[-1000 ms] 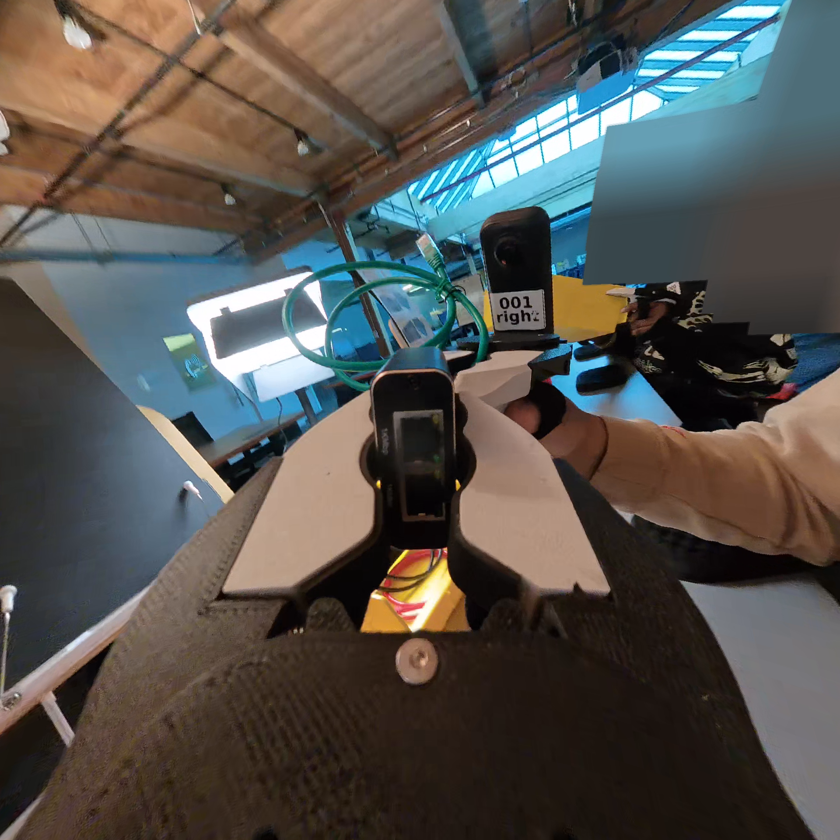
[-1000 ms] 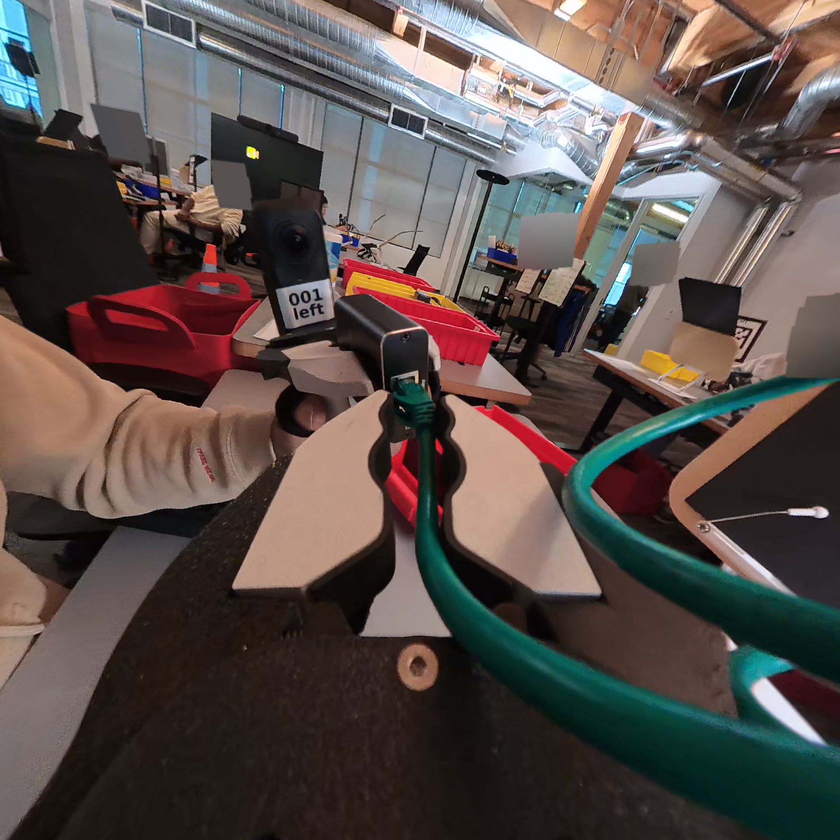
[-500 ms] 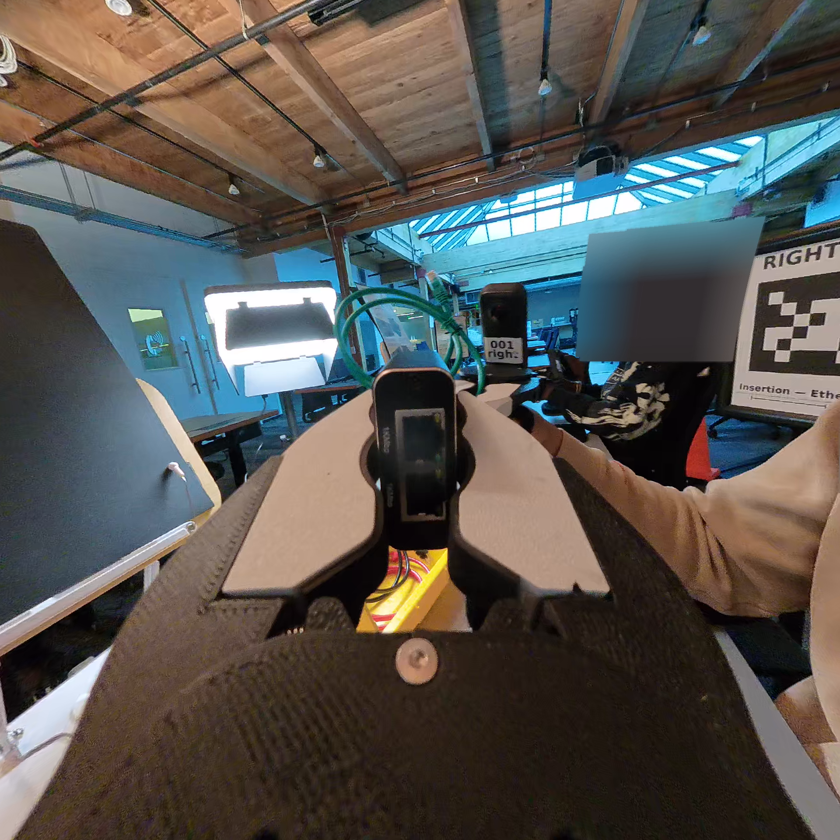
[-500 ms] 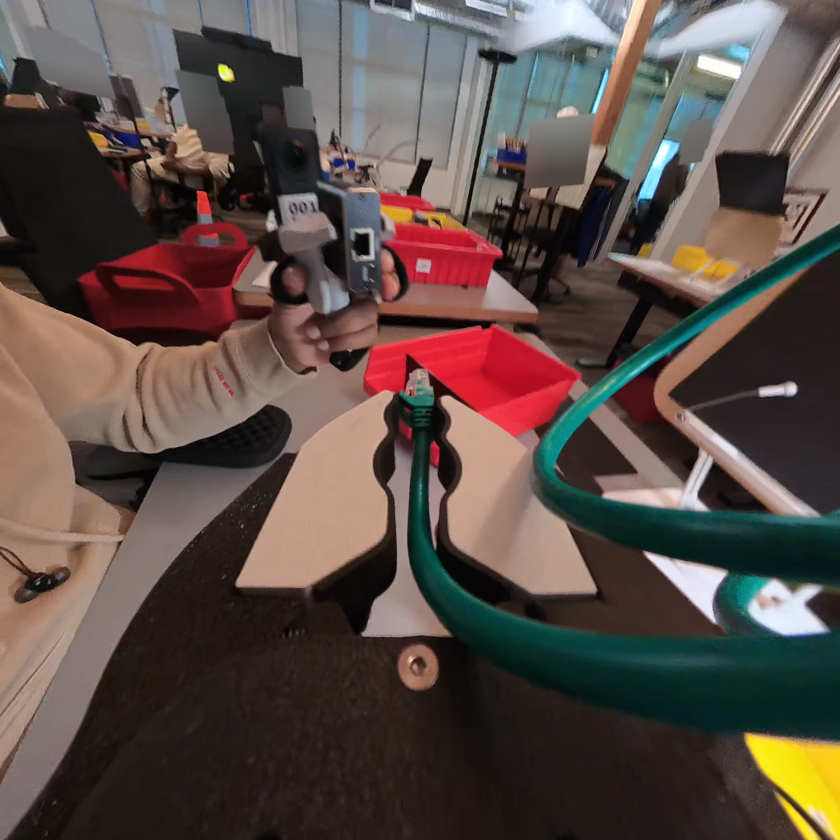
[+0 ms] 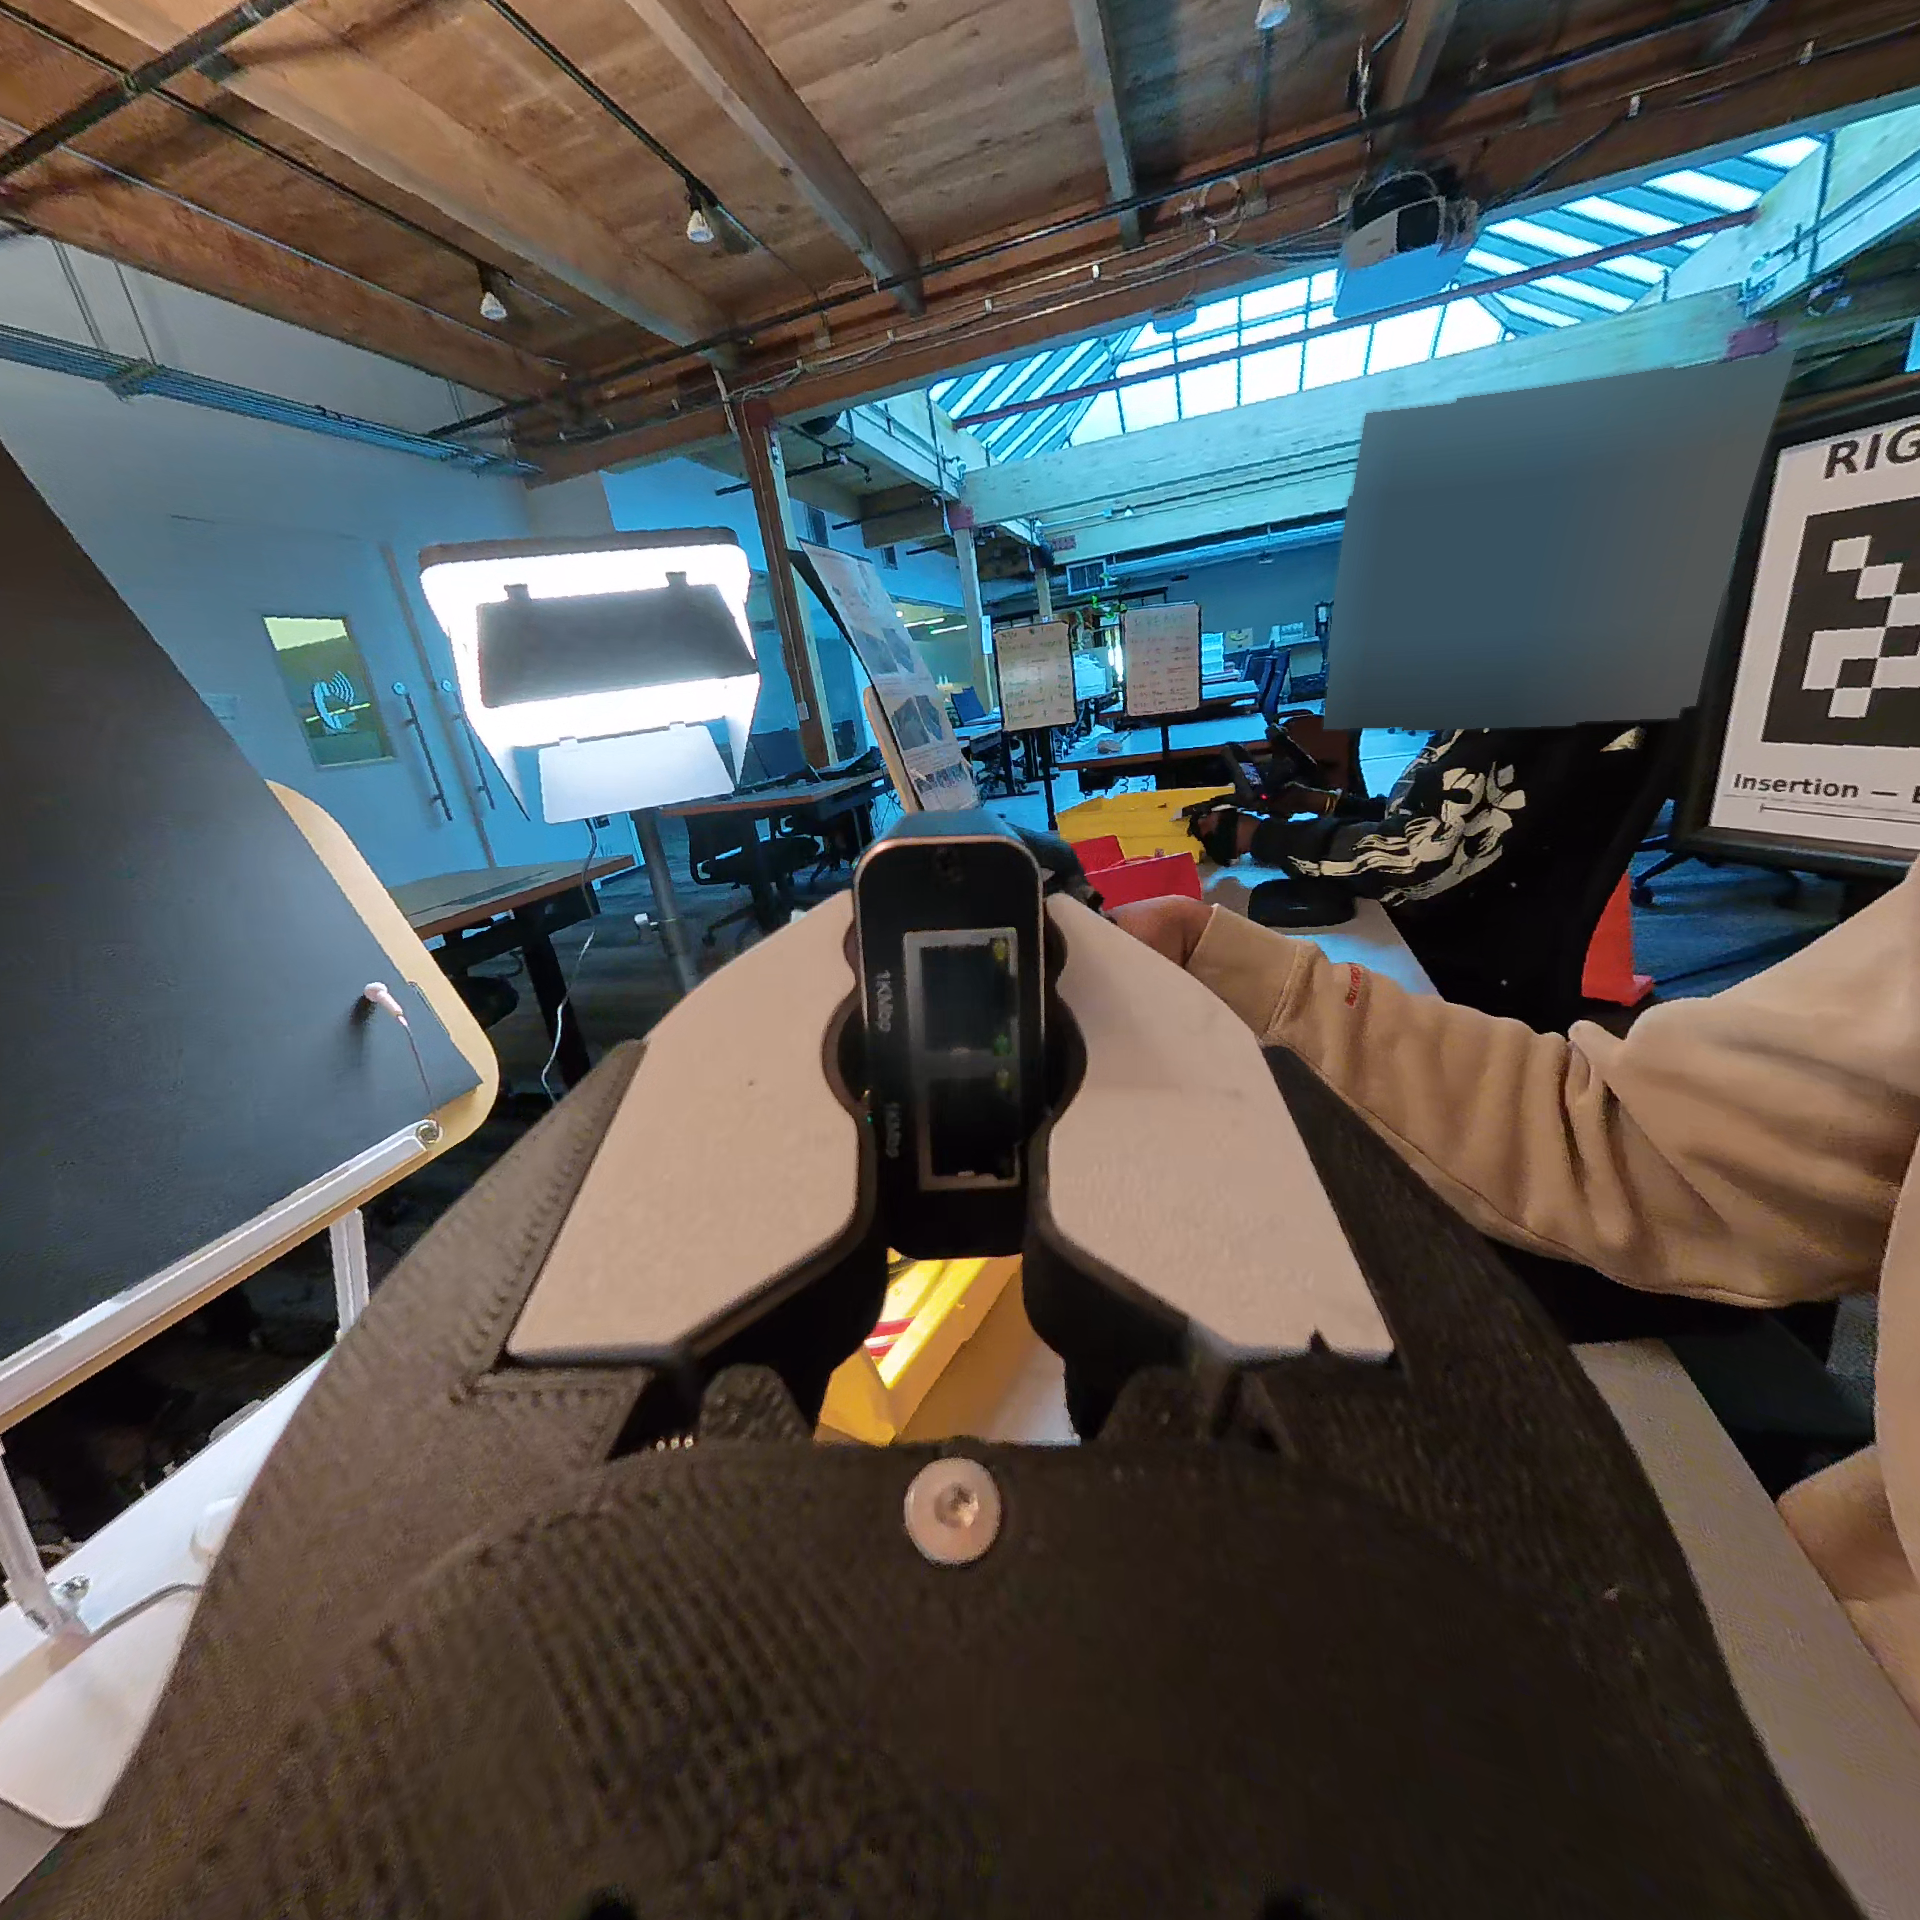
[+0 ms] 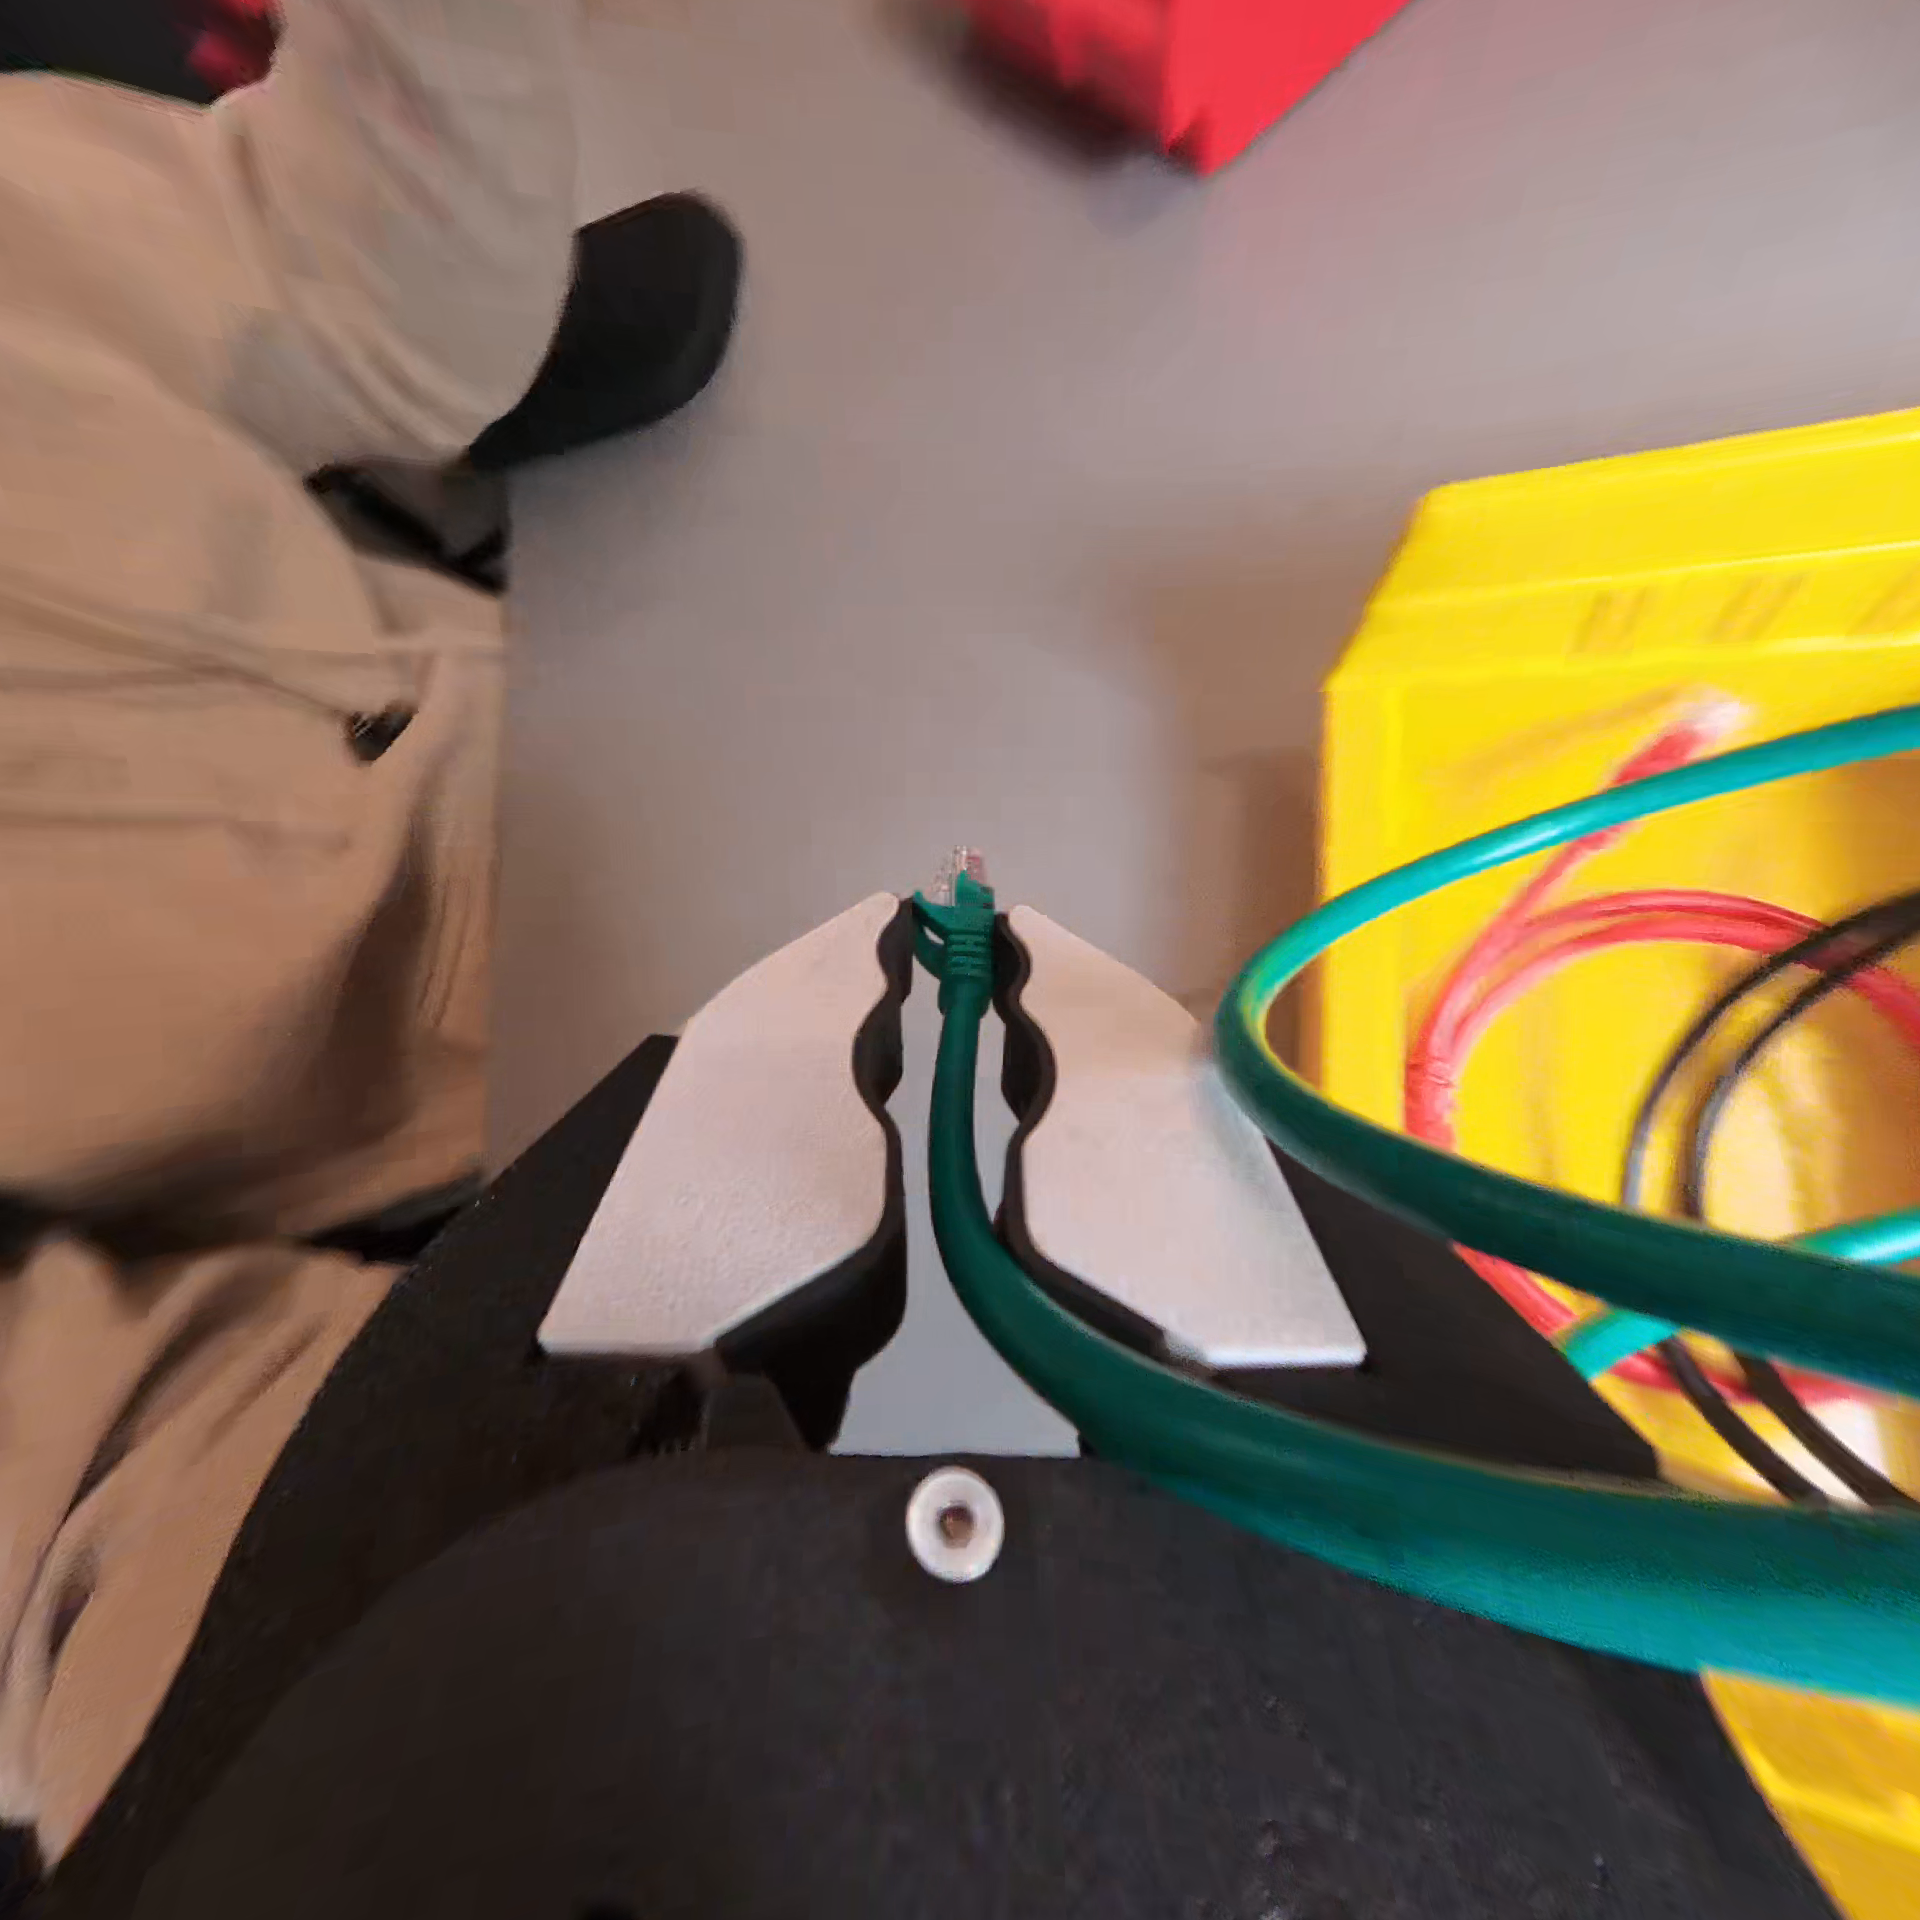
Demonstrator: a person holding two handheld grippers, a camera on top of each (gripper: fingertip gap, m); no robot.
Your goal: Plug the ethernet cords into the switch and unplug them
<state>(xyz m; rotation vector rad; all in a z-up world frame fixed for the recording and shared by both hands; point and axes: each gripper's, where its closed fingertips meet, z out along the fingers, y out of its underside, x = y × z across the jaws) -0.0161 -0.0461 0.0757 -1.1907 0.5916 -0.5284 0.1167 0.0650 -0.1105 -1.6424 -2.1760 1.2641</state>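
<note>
While clamped upright, switch (image 5: 951,1049) stands between left fingers (image 5: 727,1132).

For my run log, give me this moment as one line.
left gripper: shut on small black two-port switch | right gripper: shut on green ethernet cord, unplugged, over grey table | yellow plastic bin: red, black cords
</note>
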